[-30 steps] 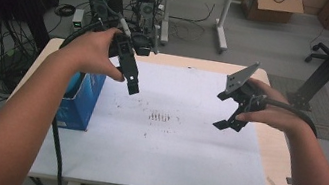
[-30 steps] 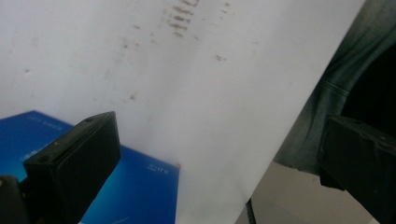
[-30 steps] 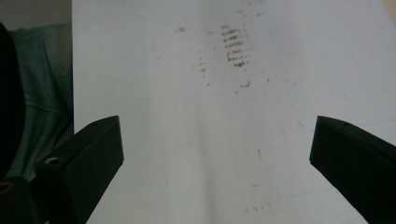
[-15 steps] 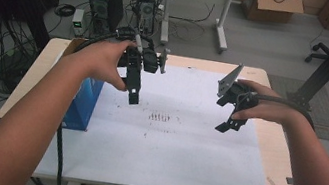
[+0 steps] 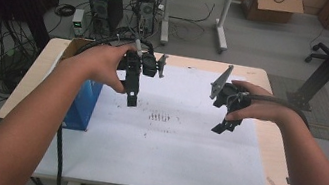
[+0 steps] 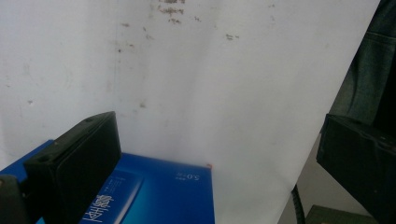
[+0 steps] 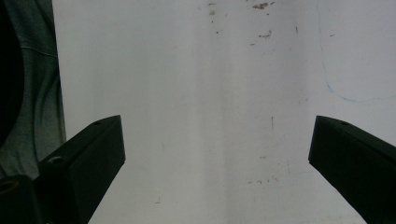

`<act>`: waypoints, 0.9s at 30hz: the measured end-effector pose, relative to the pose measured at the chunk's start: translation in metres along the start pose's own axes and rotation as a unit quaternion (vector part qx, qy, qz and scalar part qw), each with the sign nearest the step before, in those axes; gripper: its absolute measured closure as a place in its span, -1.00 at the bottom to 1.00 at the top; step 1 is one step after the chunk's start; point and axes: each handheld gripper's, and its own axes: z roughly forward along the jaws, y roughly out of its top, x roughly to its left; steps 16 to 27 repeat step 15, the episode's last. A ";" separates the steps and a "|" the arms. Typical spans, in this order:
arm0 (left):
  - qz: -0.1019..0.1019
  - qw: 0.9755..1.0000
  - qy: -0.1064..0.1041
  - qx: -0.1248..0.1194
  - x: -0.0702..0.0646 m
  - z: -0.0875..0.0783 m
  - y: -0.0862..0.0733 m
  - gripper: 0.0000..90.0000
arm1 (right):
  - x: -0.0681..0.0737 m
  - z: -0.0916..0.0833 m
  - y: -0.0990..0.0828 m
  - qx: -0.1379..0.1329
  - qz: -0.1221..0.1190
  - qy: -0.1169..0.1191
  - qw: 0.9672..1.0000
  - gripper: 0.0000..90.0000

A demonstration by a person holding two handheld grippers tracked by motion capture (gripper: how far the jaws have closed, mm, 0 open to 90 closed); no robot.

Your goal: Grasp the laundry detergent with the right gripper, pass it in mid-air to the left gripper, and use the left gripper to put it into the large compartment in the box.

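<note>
Two grippers held above a white sheet, a blue box at its left edge.

From the high view, the left gripper (image 5: 131, 98) and right gripper (image 5: 221, 127) hover over the white sheet (image 5: 167, 154); a forearm hides much of the blue box (image 5: 83, 107). In the left gripper view, jaws spread wide, grasping nothing; the box (image 6: 154, 191) is cut off below. In the right gripper view, jaws likewise spread, empty, over stained sheet (image 7: 210, 116).

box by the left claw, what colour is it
Blue box, with pale lettering on top; the left gripper view shows it best.
</note>
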 end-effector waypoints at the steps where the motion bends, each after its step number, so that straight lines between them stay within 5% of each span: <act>1: -0.001 1.000 -0.001 0.000 0.000 0.000 0.000 -1.00 | 0.000 0.001 0.000 0.000 0.001 0.000 1.000 -0.92; 27: 0.002 1.000 0.000 0.001 -0.003 0.000 0.003 -1.00 | 0.003 0.001 0.002 0.000 0.004 -0.003 1.000 -0.92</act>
